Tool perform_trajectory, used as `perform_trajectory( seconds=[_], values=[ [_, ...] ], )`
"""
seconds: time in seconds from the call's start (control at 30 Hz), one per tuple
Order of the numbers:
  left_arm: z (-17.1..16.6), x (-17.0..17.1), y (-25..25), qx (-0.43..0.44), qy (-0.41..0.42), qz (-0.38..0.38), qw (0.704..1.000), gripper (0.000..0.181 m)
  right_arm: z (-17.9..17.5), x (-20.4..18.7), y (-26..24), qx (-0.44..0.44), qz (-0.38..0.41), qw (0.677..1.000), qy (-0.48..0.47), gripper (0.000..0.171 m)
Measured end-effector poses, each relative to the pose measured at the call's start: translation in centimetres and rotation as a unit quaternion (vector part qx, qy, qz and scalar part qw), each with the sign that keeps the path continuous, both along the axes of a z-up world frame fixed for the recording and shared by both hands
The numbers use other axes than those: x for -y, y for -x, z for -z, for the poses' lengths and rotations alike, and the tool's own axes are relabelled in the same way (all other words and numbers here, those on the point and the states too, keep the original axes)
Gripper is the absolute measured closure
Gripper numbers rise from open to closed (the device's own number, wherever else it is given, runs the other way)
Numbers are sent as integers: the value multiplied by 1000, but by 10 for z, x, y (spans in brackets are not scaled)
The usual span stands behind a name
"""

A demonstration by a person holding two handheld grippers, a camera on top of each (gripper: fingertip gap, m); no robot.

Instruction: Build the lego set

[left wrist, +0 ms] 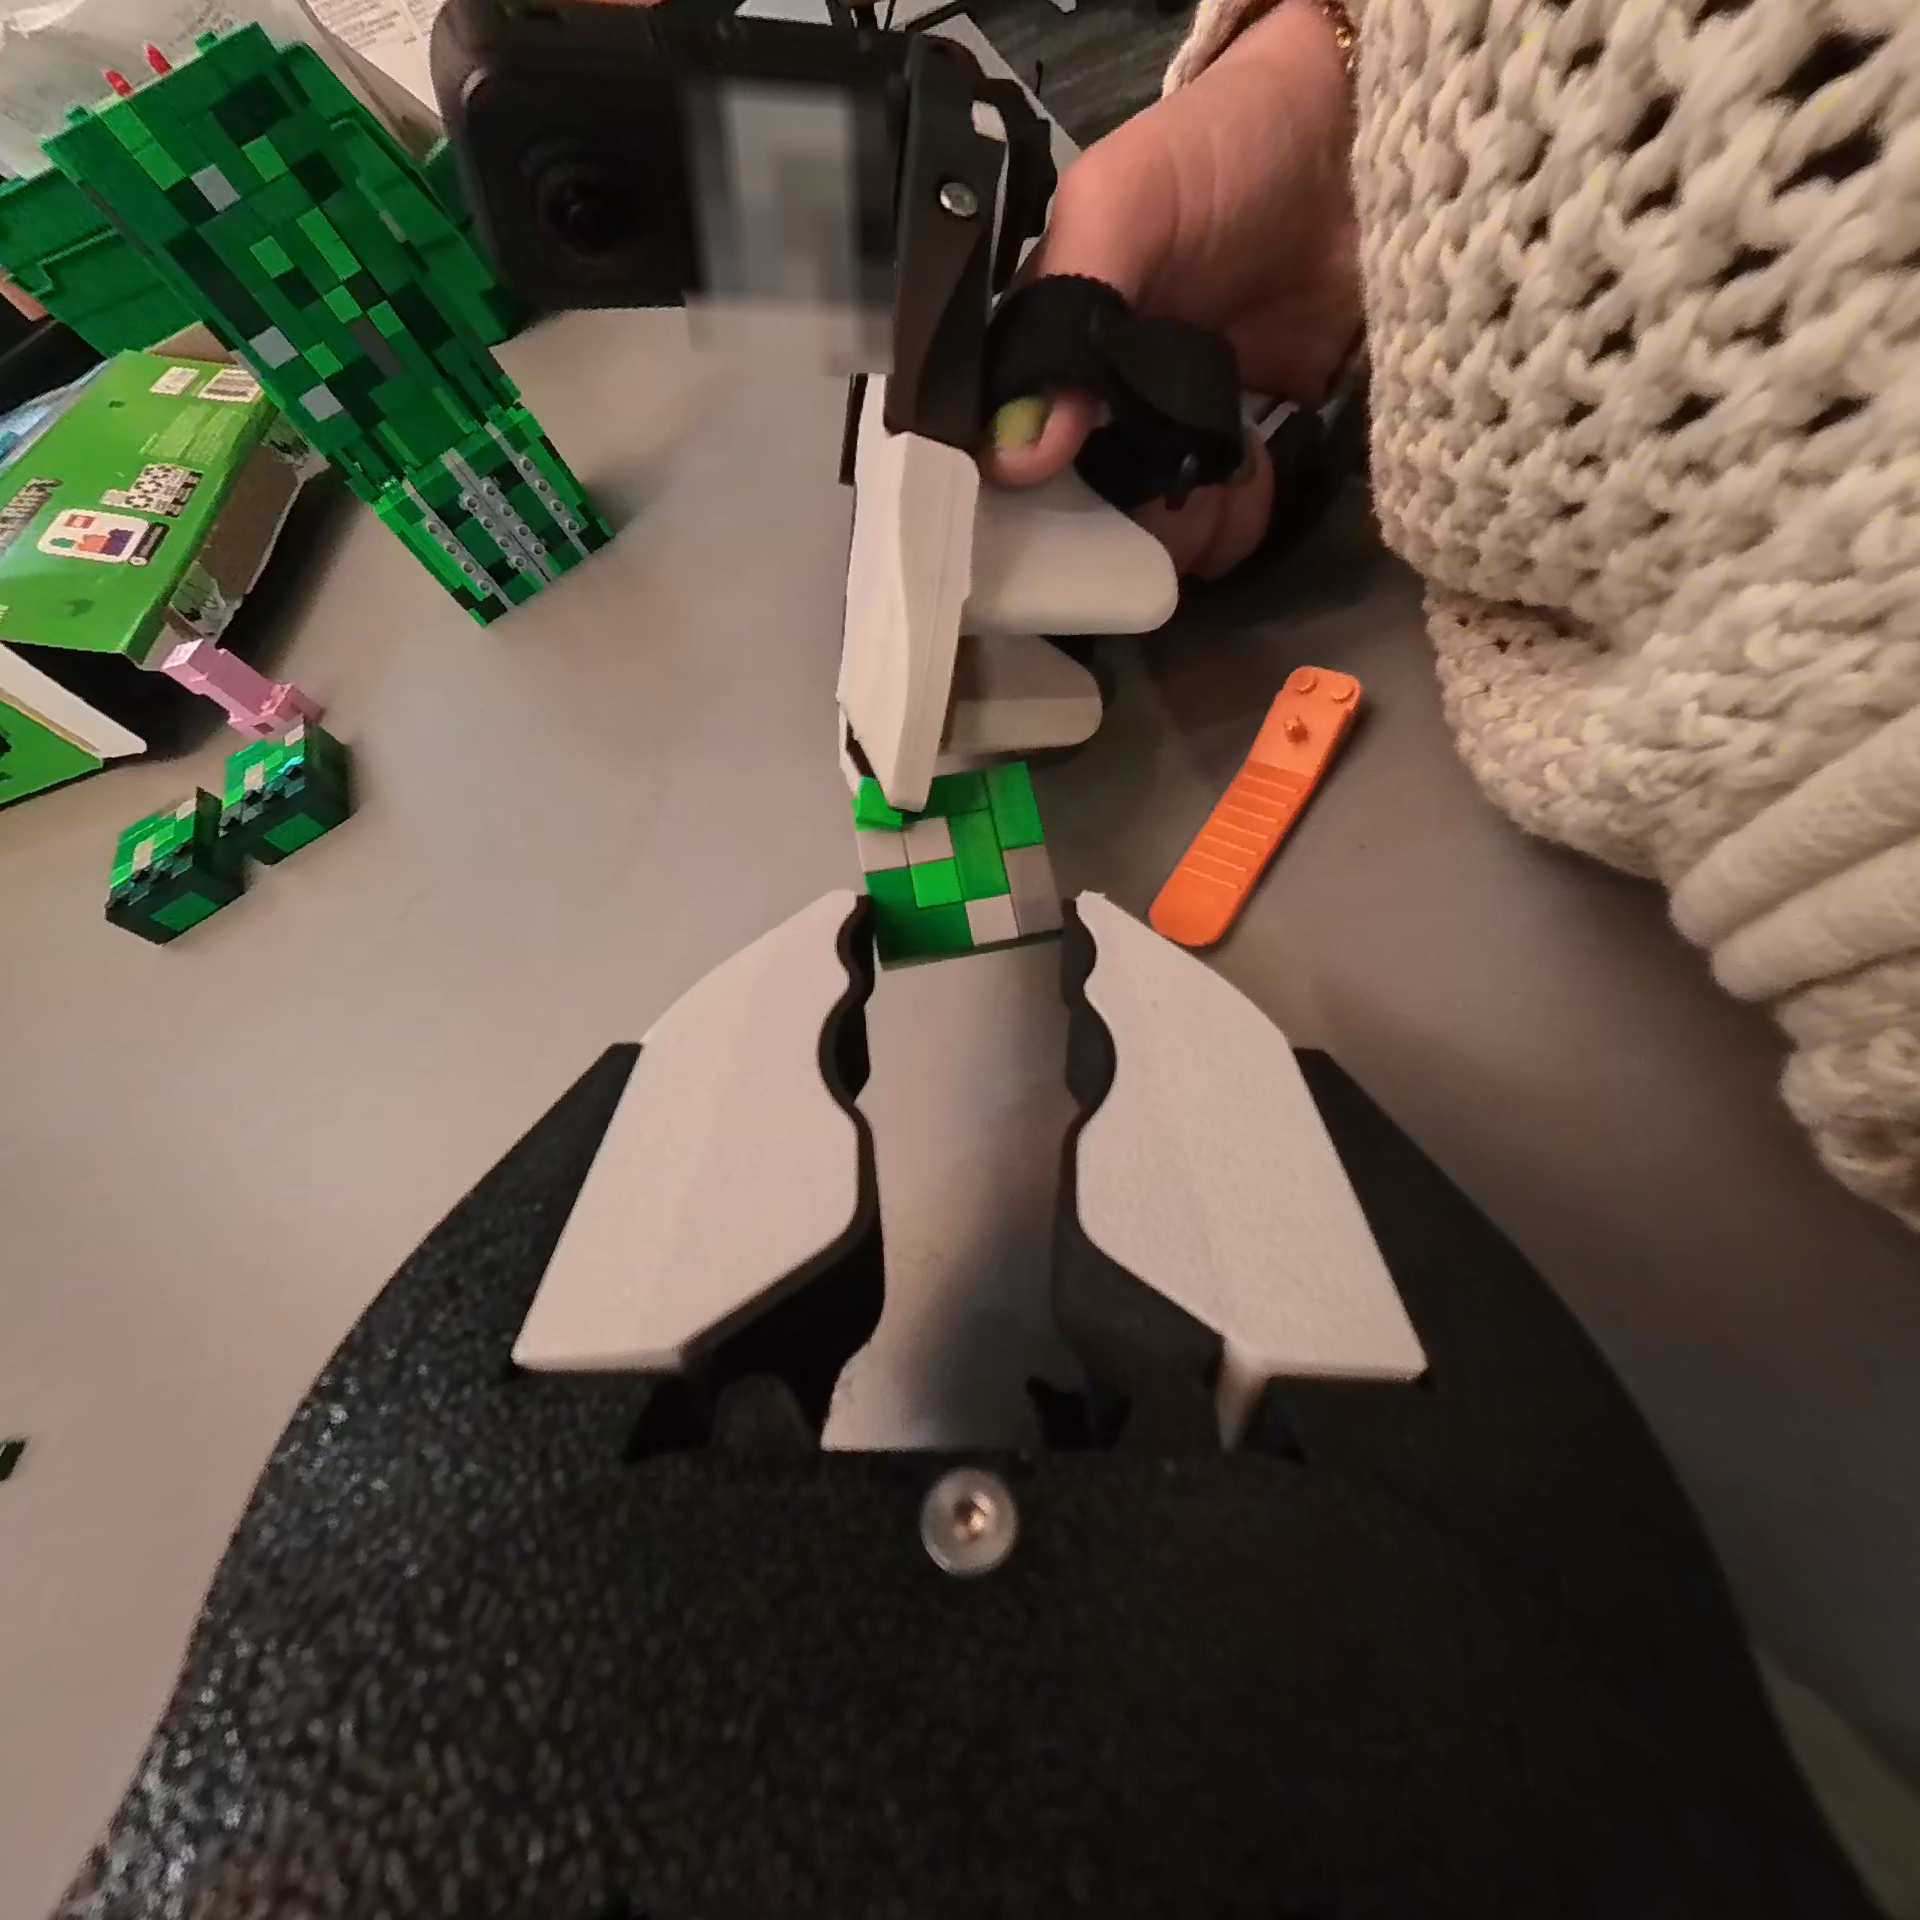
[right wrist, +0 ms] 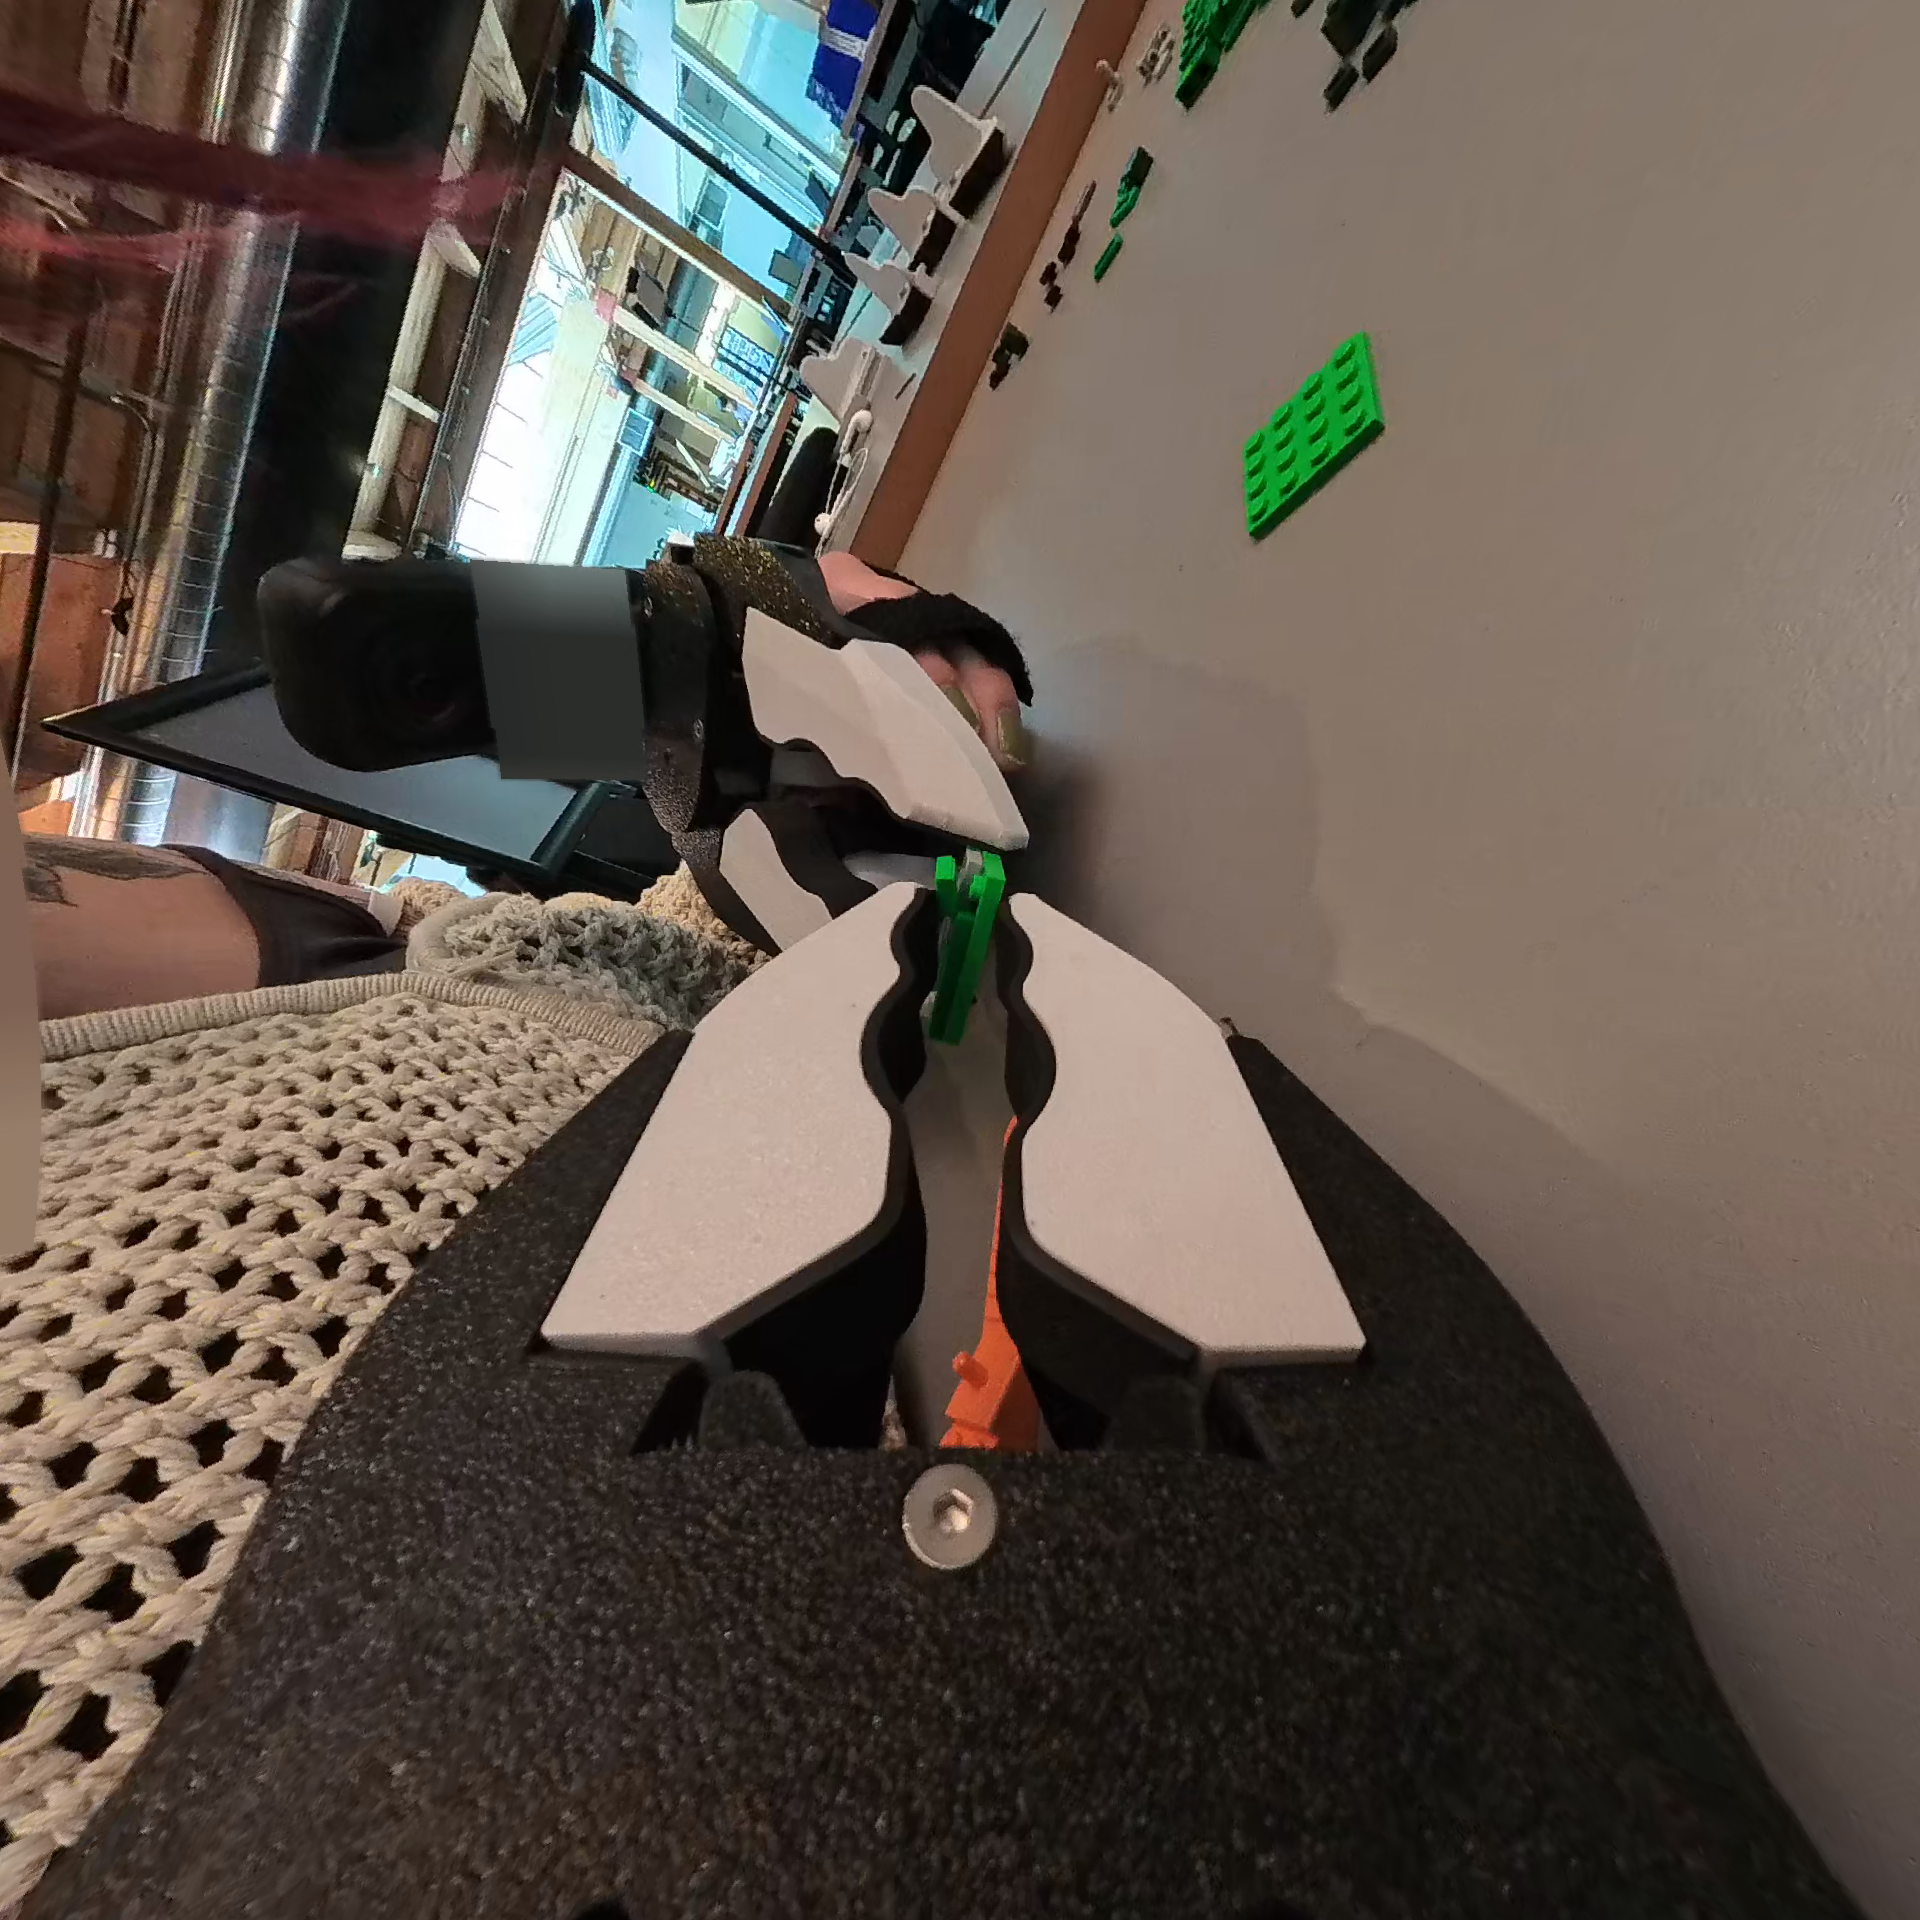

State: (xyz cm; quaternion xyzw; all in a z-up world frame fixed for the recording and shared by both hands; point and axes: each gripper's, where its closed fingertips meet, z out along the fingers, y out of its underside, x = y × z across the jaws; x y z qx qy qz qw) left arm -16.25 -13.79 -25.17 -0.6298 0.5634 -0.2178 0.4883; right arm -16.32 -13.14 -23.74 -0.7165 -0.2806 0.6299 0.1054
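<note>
Both grippers meet on one small lego panel (left wrist: 961, 883) held above the grey table (left wrist: 520, 1039). Seen from the left wrist view, the left gripper (left wrist: 966, 920) has its white fingers on either side of the panel's near edge, clamped on it by the tips. The panel's face is a patchwork of smooth square tiles: bright green, darker green, light grey and mid grey, with no studs showing on that side. The right gripper (left wrist: 883, 805) comes down from above and pinches the panel's far left corner, where a bright green piece sticks out under its white fingertip.

From the right wrist view the same panel (right wrist: 961, 961) appears edge-on, thin, bright green with a pale grey layer against it, gripped between the right gripper's (right wrist: 961, 914) closed-in fingers. The left gripper (right wrist: 971, 847) reaches it from the other side, its fingertips touching the panel's top edge.

An orange brick separator (left wrist: 1252, 810) lies flat on the table just right of the panel. A tall green pixel-patterned lego figure (left wrist: 332, 343) stands well to the left, with two small green blocks (left wrist: 223, 831) and a pink lego piece (left wrist: 244, 691) near a green box (left wrist: 125, 499). A loose green studded plate (right wrist: 1314, 436) lies on the table farther off. A cream knitted sleeve (left wrist: 1662, 468) fills the right side.
</note>
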Motion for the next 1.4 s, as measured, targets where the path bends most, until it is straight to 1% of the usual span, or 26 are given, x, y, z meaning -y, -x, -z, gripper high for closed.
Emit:
perform_trajectory(
  seconds=[0.3,0.5,0.7,0.97,1.4],
  values=[
    [1,1,-1,-5,-5,6,1000,146,1,1,-2,14,-12,1000,-3,162],
    [2,2,-2,-9,-6,8,1000,146,0,3,-3,20,-21,1000,-4,158],
    [5,2,-2,-17,-9,8,1000,146,-1,0,1,16,-14,1000,-6,152],
    [4,3,-3,-16,-13,11,1000,146,3,0,1,27,-19,999,-20,161],
    [3,4,-3,-12,-17,10,1000,146,2,-1,-2,28,-17,999,-32,162]
  ],
)
